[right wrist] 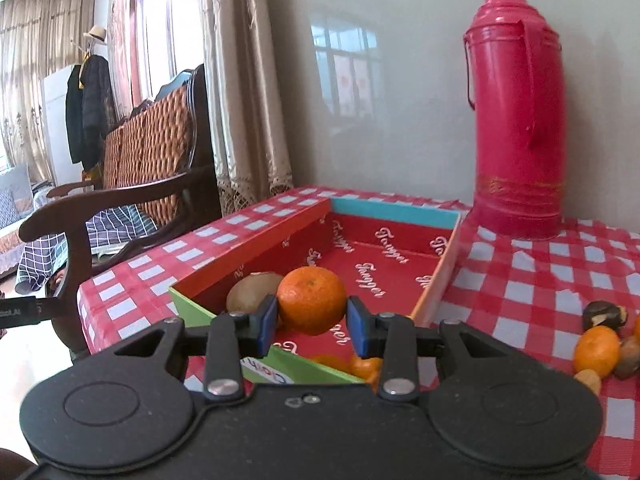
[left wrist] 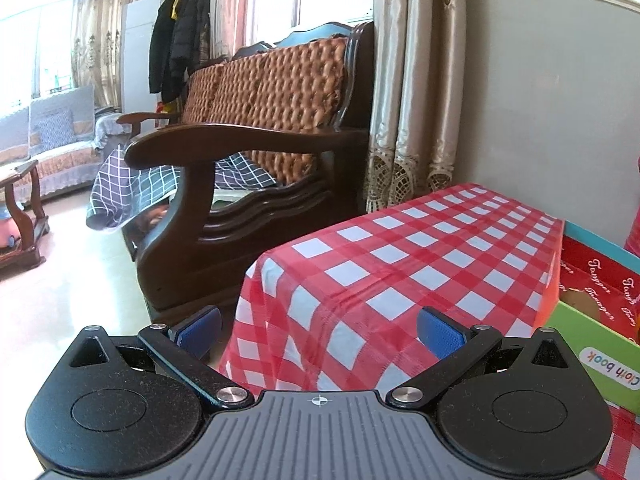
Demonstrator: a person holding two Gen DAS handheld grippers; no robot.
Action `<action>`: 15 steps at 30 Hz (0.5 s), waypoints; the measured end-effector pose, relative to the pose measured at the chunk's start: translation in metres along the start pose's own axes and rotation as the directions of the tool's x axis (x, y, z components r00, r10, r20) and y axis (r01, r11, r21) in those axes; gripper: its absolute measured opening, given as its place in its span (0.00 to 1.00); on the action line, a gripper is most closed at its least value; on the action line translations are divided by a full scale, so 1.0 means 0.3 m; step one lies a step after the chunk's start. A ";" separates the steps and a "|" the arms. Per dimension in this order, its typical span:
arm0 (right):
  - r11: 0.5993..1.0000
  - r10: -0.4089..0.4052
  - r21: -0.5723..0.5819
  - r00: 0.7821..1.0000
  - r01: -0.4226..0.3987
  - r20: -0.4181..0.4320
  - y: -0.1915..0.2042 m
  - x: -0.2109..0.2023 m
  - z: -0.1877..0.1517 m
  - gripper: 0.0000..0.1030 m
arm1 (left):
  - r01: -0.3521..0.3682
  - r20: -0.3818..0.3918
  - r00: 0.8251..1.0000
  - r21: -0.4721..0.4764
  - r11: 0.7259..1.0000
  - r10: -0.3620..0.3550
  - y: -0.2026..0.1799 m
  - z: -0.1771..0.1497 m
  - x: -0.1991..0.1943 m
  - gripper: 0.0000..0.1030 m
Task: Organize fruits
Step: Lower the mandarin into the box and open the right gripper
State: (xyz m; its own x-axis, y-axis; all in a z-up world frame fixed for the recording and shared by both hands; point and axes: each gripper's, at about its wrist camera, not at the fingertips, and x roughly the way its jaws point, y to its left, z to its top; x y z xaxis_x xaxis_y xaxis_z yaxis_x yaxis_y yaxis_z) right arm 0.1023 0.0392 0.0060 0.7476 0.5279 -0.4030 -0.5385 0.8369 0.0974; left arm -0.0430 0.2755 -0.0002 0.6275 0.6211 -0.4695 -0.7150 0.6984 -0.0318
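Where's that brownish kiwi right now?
In the right wrist view, the kiwi lies inside the red box, in its near left corner, just left of and behind the mandarin held in the right gripper.

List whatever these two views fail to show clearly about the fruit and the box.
- Right wrist view: the gripper body hides the box near corner and most fruit there.
- Right wrist view: the frame edge cuts the loose fruit pile.
- Left wrist view: only a box corner shows; its contents are cut off.

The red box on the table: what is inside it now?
Inside the red box lies a brown kiwi; orange fruit shows near its front wall. The held mandarin and gripper hide the rest.
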 end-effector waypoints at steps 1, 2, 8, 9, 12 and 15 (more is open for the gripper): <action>1.000 -0.002 0.002 1.000 0.002 -0.003 0.003 0.004 -0.002 0.31 | -0.001 -0.001 1.000 -0.005 1.000 0.001 0.004 0.001 0.003 1.00; 1.000 -0.009 0.005 1.000 0.009 -0.002 0.005 0.003 -0.002 0.34 | -0.001 -0.003 1.000 -0.008 1.000 0.001 0.007 0.001 0.005 1.00; 0.999 -0.036 -0.013 0.999 0.036 0.011 0.014 -0.006 0.006 0.56 | 0.002 -0.005 1.000 -0.018 1.000 -0.002 0.006 -0.001 0.008 1.00; 0.999 -0.039 -0.022 0.999 0.039 0.015 0.017 -0.009 0.010 0.56 | 0.003 -0.002 1.000 -0.013 1.000 -0.004 0.002 -0.002 0.006 1.00; 0.998 -0.046 -0.031 0.999 0.047 0.026 0.017 -0.030 0.019 0.57 | 0.008 0.003 1.000 0.002 1.000 -0.008 -0.013 -0.003 -0.003 1.00; 0.997 -0.074 -0.032 0.996 0.076 0.043 0.005 -0.058 0.026 0.70 | 0.013 0.003 1.000 0.015 1.000 -0.013 -0.029 -0.003 -0.010 1.00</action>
State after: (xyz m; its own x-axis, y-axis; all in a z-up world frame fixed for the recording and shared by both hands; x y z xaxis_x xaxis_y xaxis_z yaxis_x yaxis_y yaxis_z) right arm 0.0914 0.0323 0.0201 0.8016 0.4701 -0.3693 -0.4927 0.8694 0.0372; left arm -0.0389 0.2672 0.0006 0.6381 0.6130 -0.4659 -0.7020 0.7117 -0.0251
